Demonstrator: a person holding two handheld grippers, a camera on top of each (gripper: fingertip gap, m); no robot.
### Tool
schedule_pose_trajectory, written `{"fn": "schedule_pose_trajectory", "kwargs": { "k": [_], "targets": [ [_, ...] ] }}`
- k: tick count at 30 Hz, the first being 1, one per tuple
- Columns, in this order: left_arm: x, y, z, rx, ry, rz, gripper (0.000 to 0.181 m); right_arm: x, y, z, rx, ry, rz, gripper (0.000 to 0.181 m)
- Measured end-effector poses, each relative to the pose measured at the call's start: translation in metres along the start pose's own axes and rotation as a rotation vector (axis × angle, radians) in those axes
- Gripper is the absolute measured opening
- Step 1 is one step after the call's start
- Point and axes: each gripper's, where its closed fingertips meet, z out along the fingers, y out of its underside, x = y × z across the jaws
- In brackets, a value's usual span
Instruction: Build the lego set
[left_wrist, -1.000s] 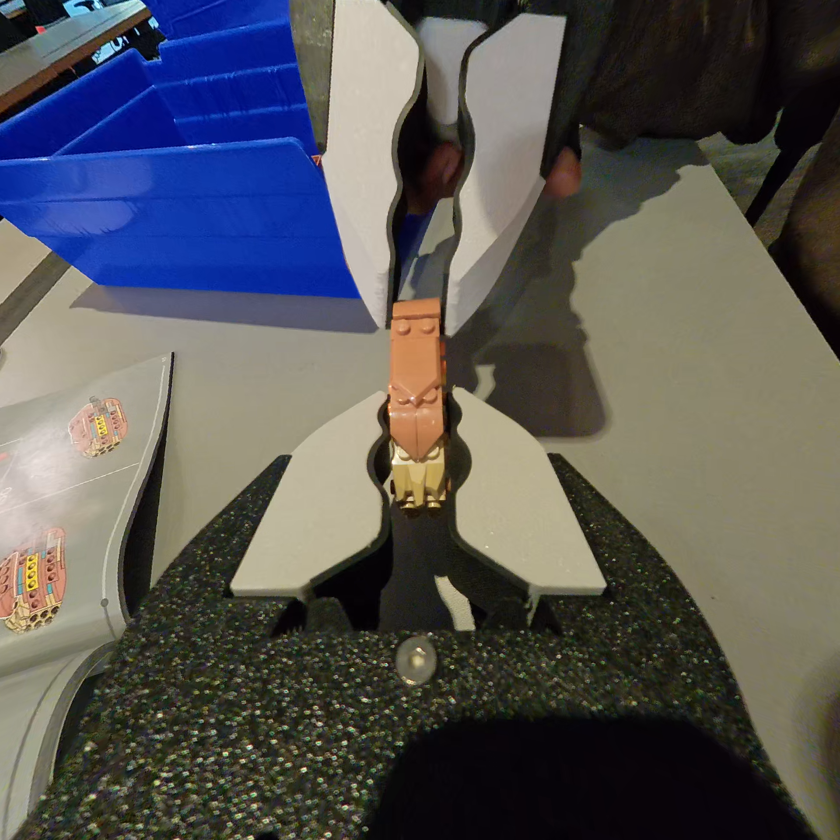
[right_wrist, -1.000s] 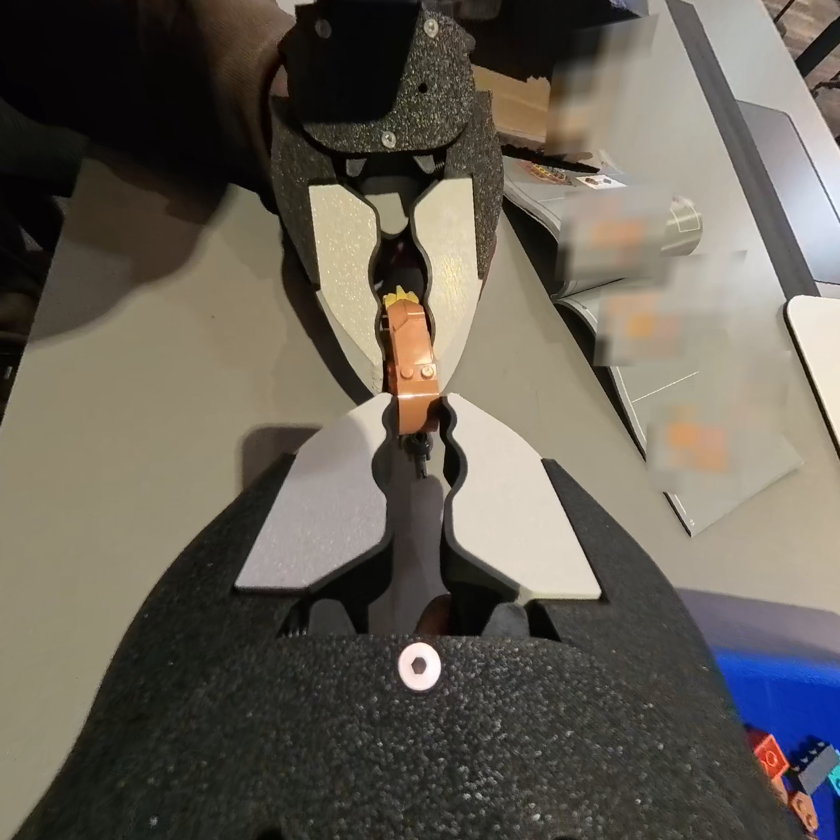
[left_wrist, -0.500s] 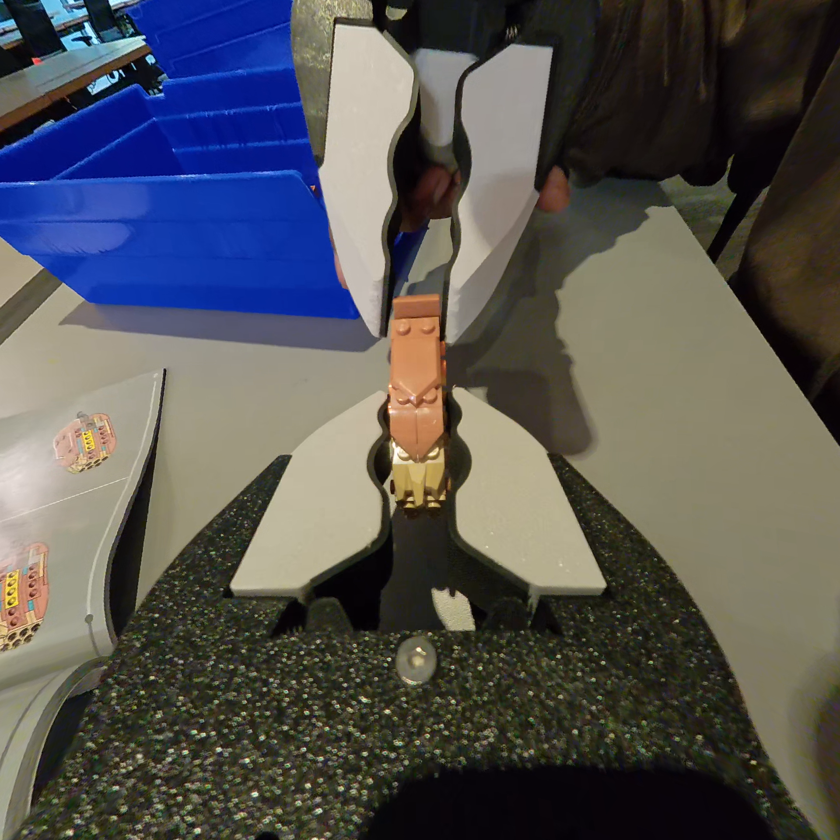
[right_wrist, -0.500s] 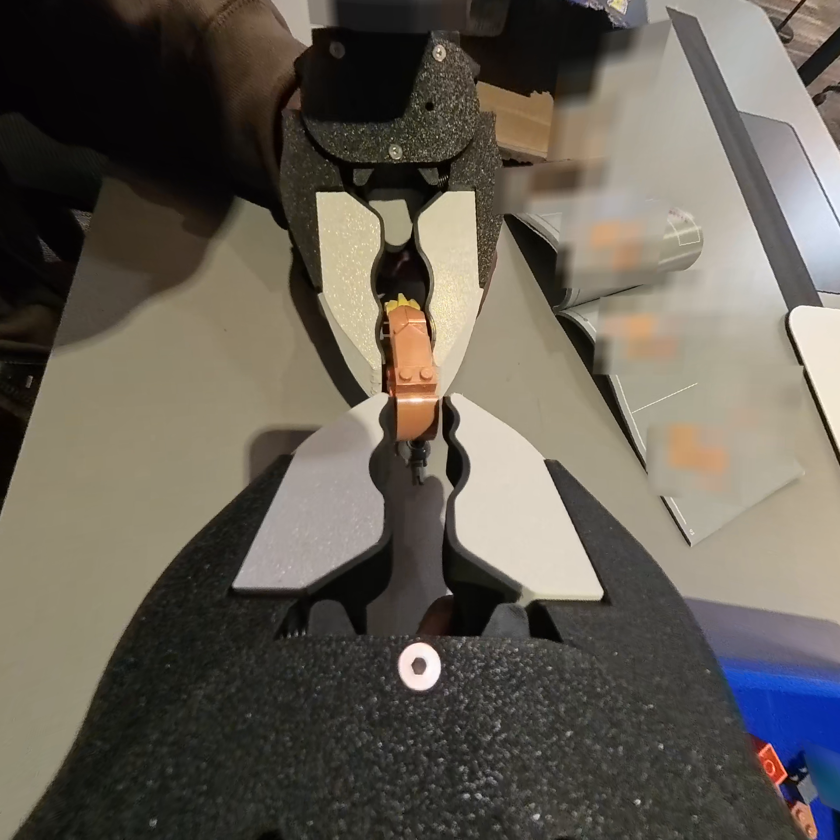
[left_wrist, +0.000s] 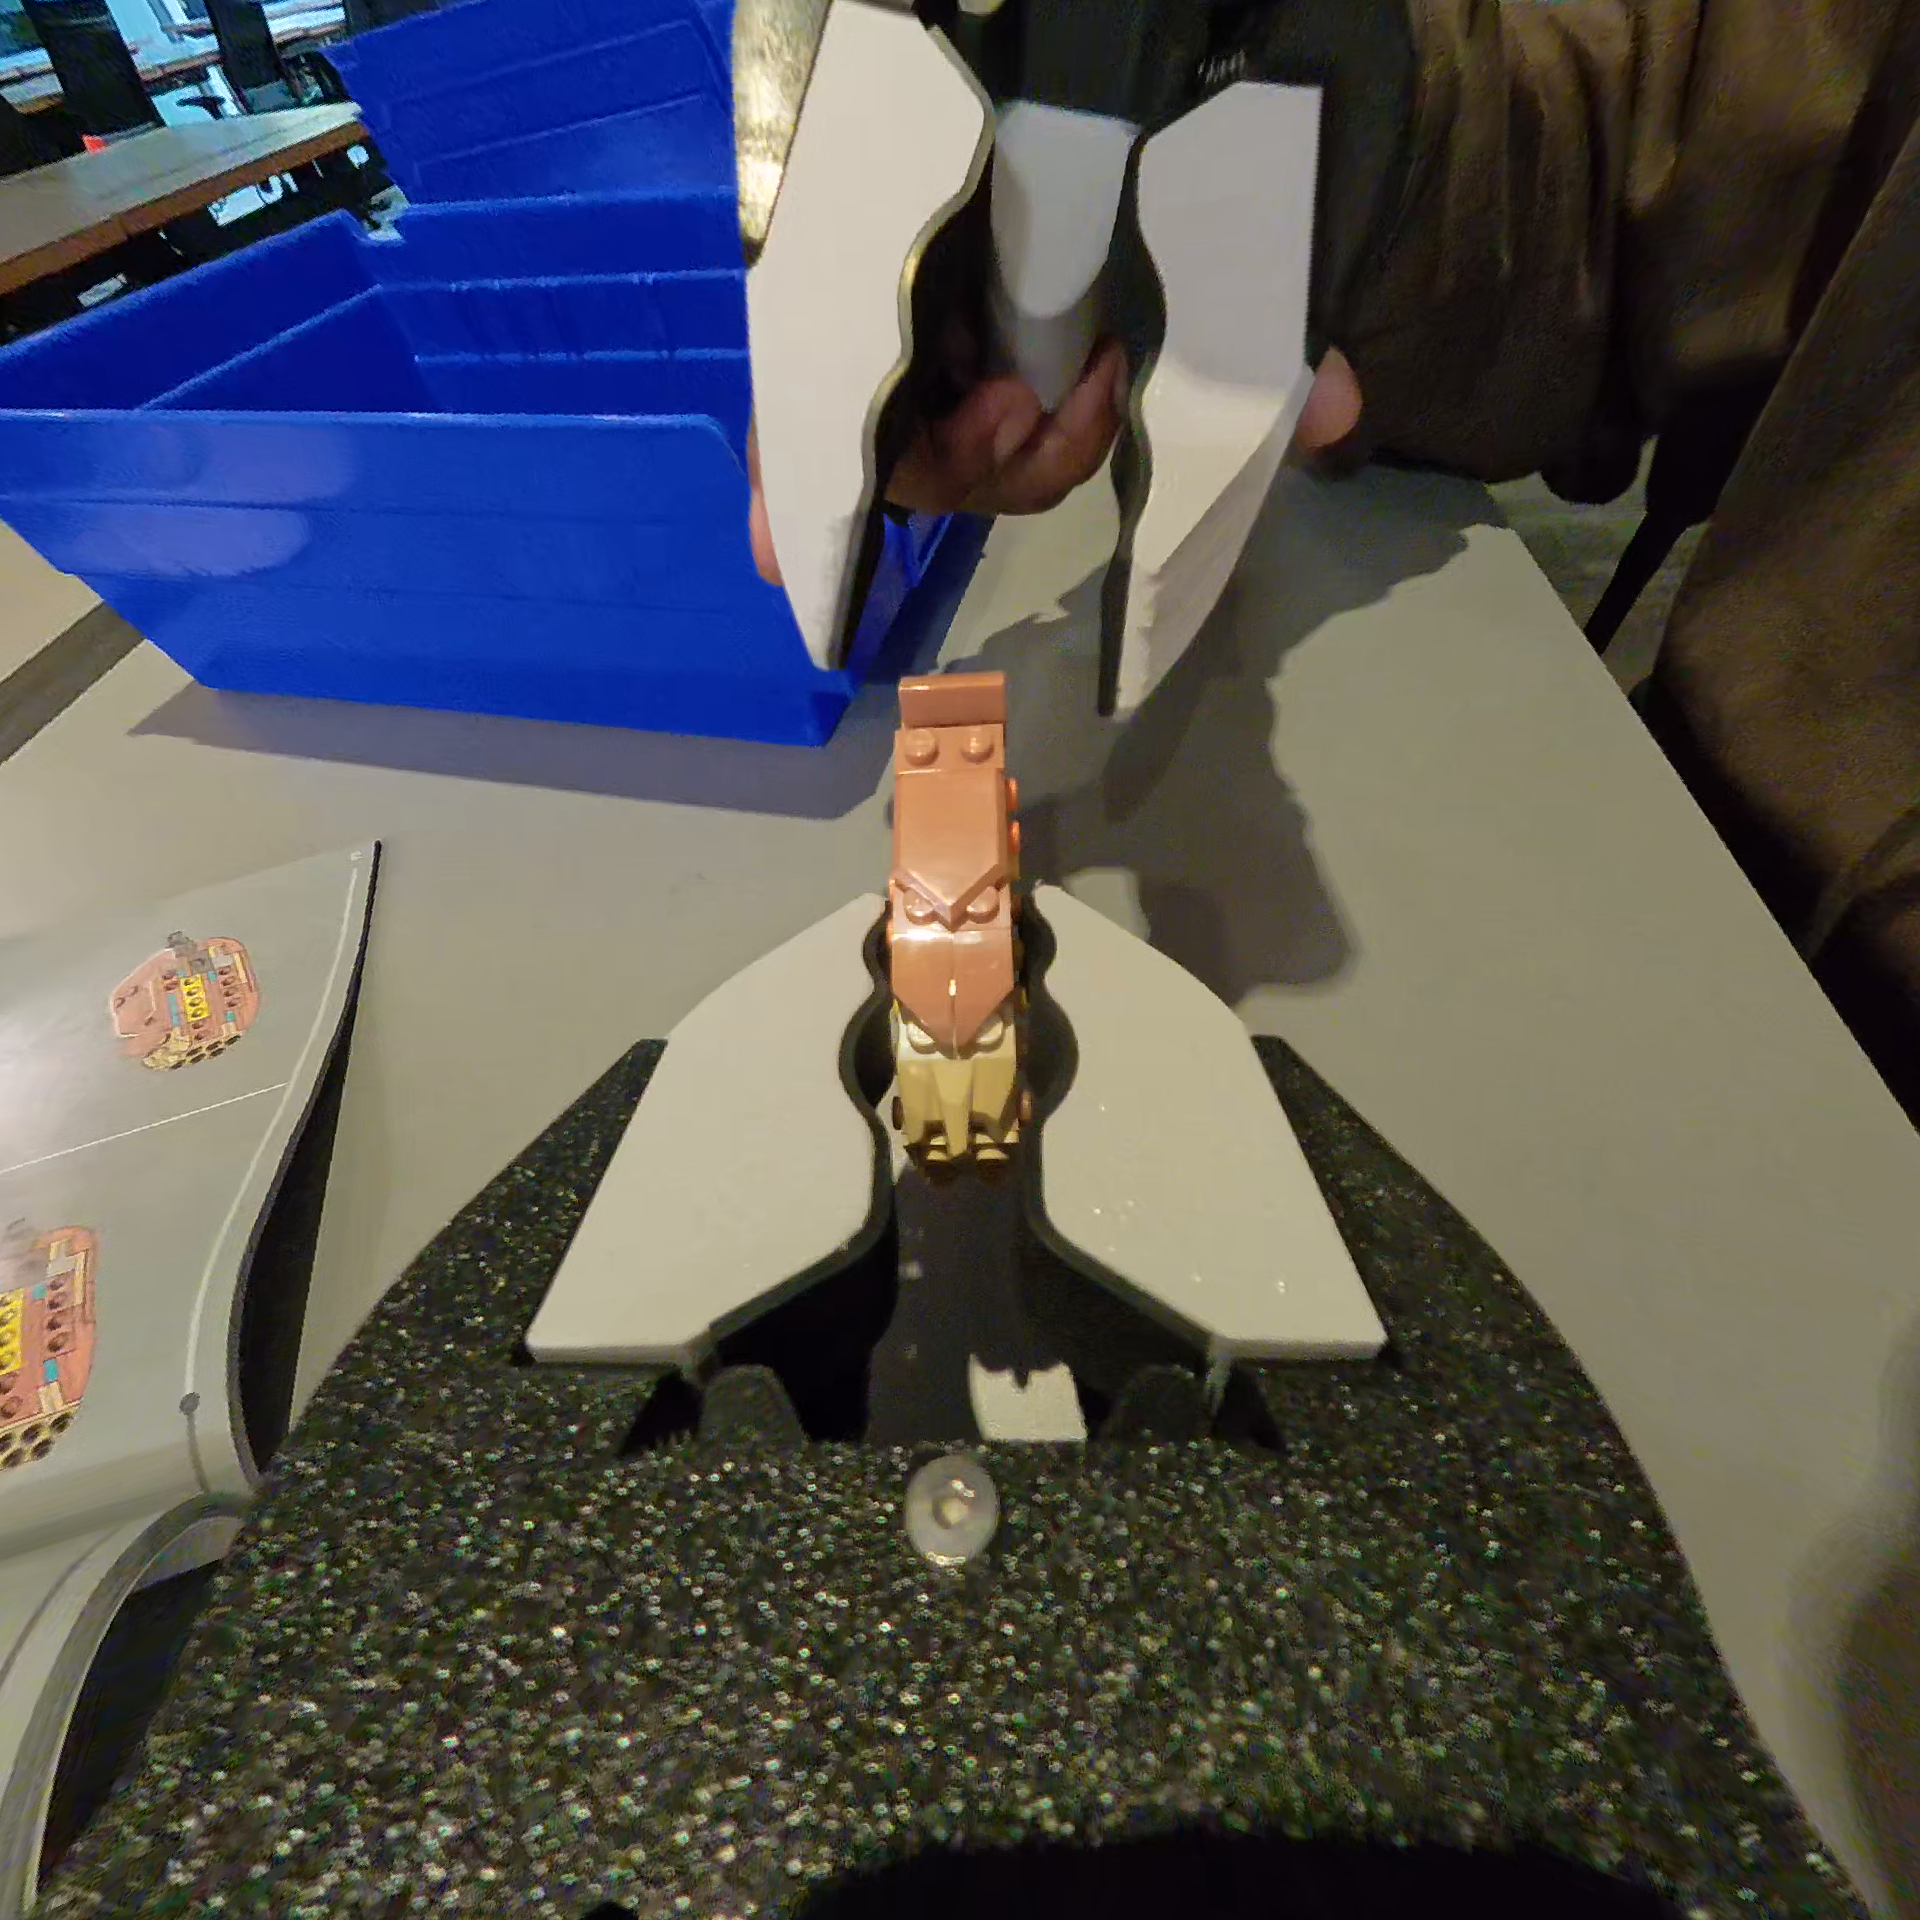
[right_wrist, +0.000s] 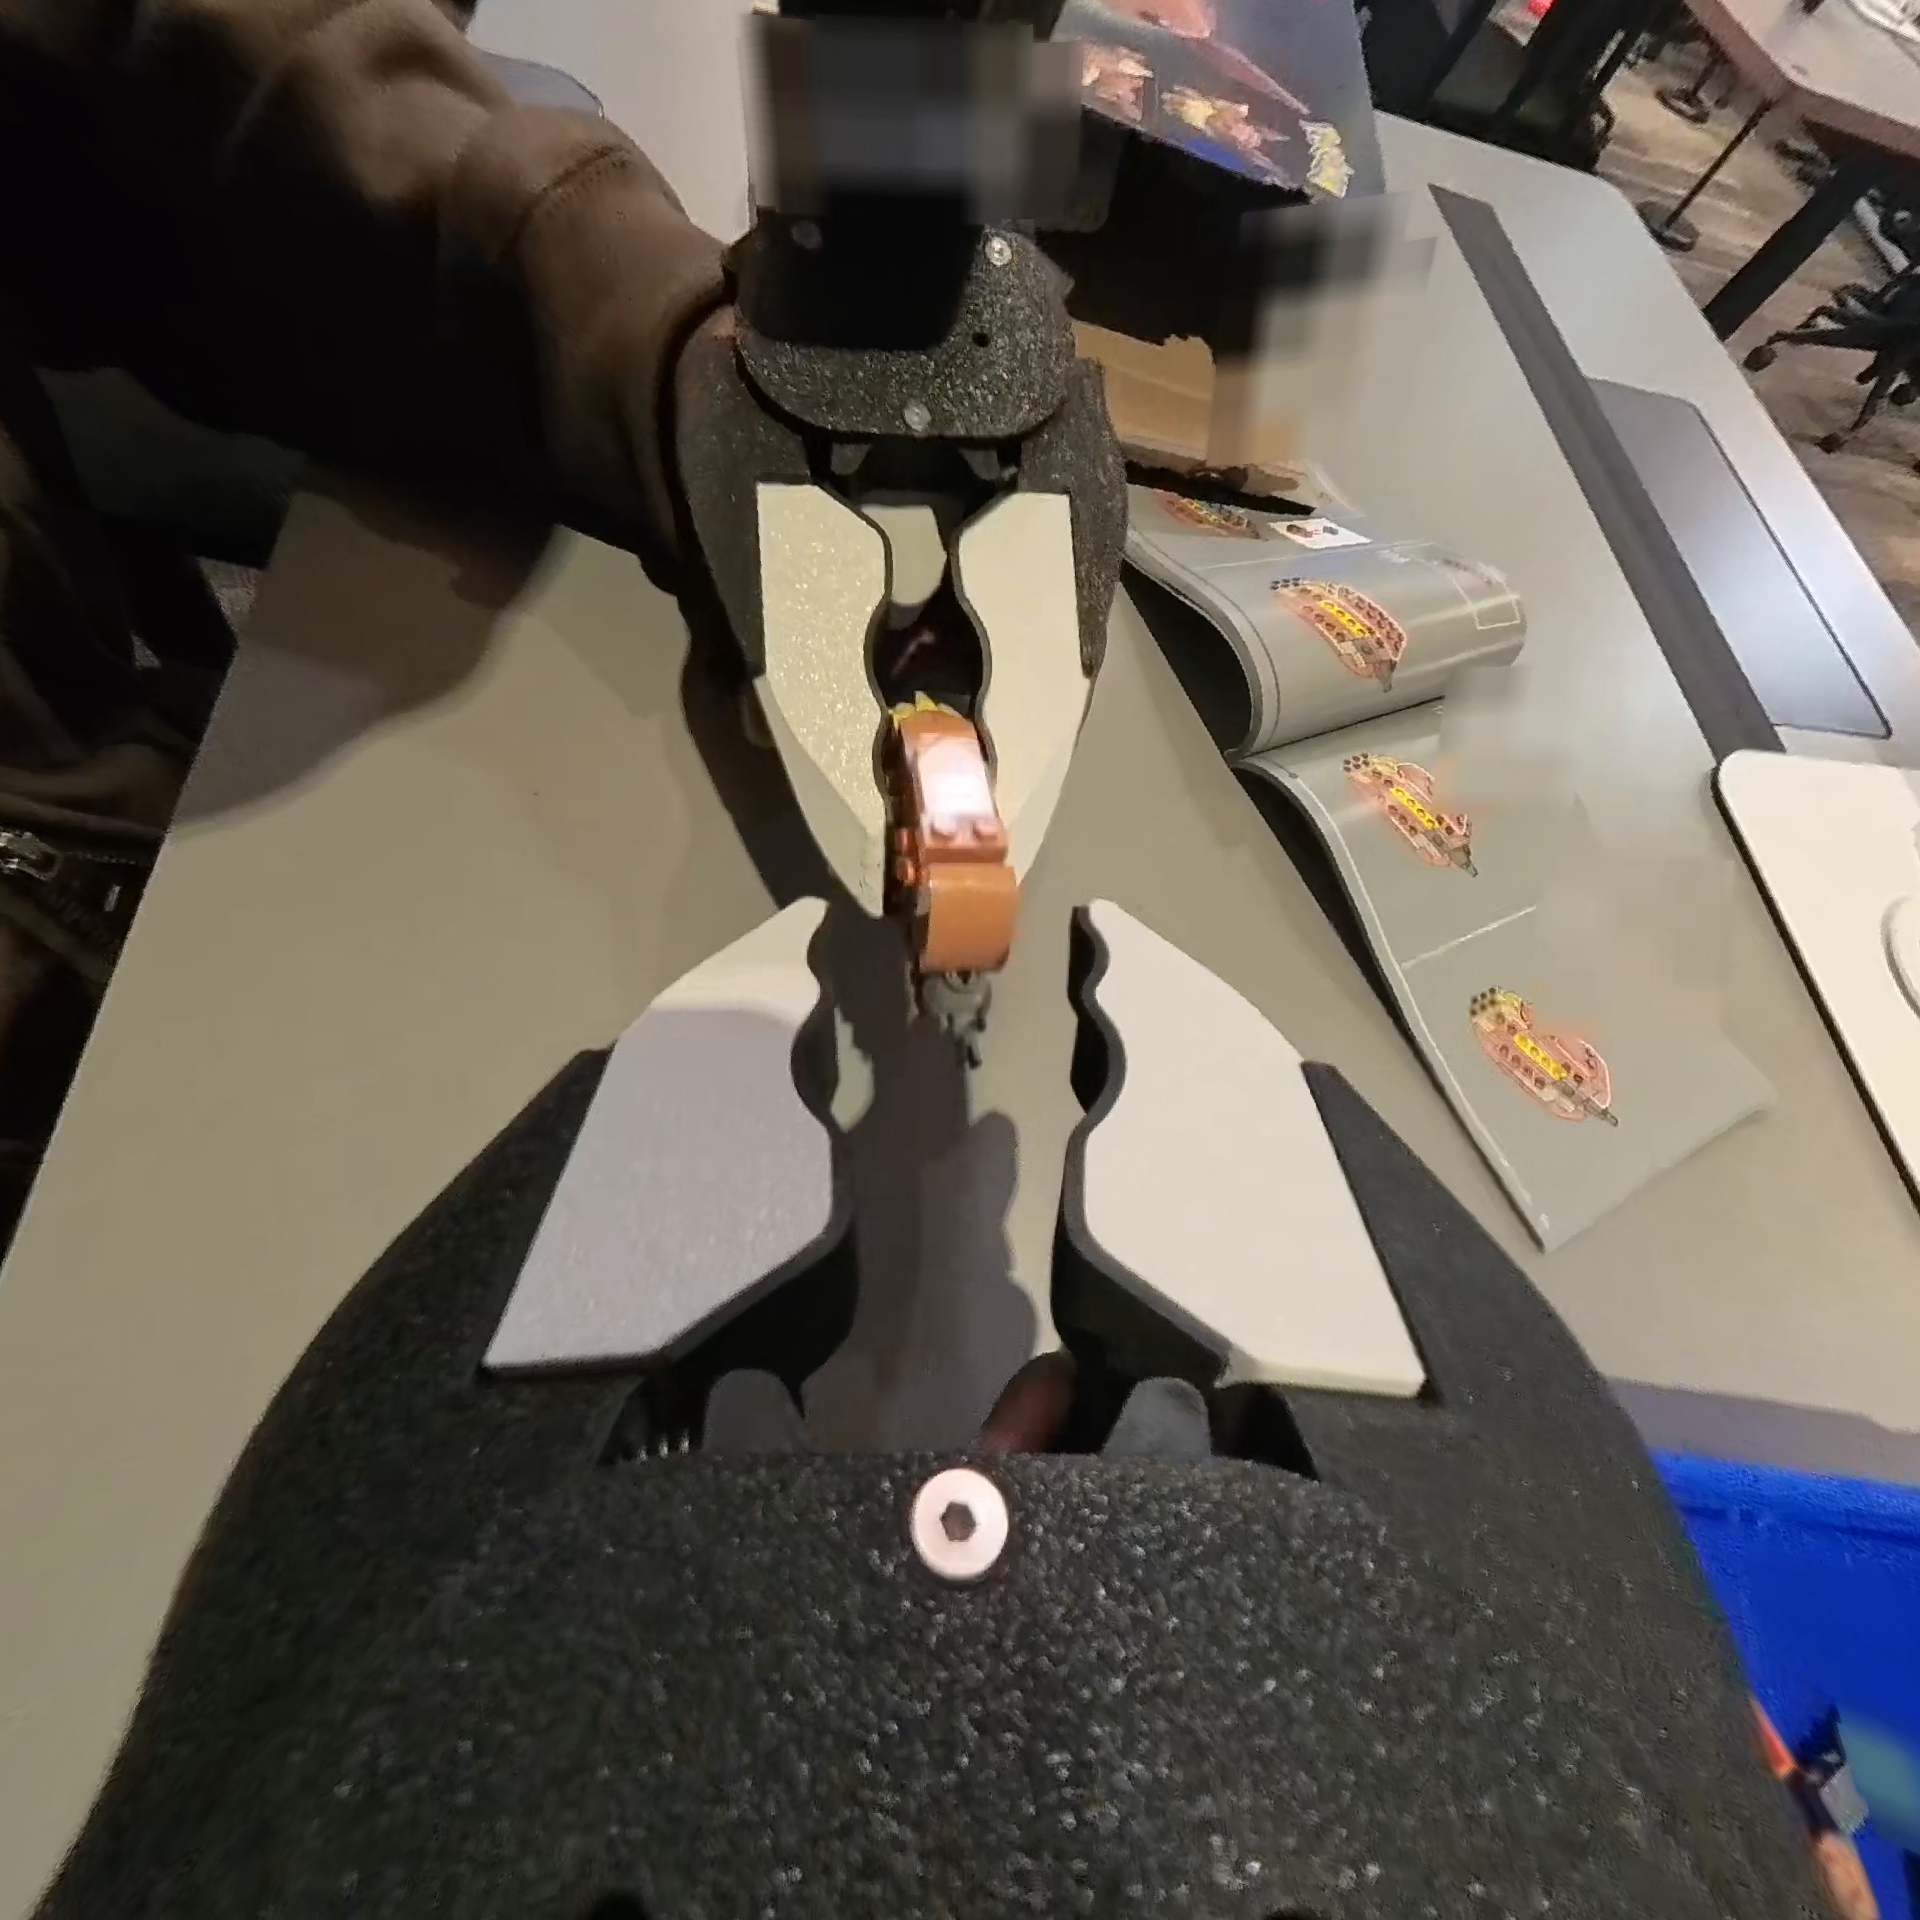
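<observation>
The left gripper (left_wrist: 954, 1023) holds a partly built brown model (left_wrist: 951, 883); the right gripper (right_wrist: 945, 940) is wide and empty. More pieces probably remain in the blue bin (left_wrist: 416, 540).

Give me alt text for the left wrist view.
The left gripper is shut on a brown and tan lego assembly above a grey table. The right gripper faces it, fingers open, beside blue bins.

Each wrist camera looks forward, close along its own fingers; they face one another, sharing the lego (left_wrist: 951, 914) (right_wrist: 951, 842) between.
</observation>
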Motion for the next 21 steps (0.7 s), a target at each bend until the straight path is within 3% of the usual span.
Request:
{"fn": "schedule_pose_trajectory", "kwargs": {
  "k": [5,11,21],
  "targets": [
    [0.001,-0.002,-0.001,0.015,0.018,-0.017,0.022,0.005,0.001,-0.003,0.055,0.005,0.056,0.037],
    [0.003,-0.002,-0.001,0.016,0.027,-0.019,0.022,0.009,-0.014,-0.01,0.16,0.01,0.057,0.015],
    [0.004,-0.006,-0.001,0.034,0.045,-0.05,0.022,-0.001,-0.014,-0.001,0.127,-0.01,-0.002,0.002]
  ]
}}
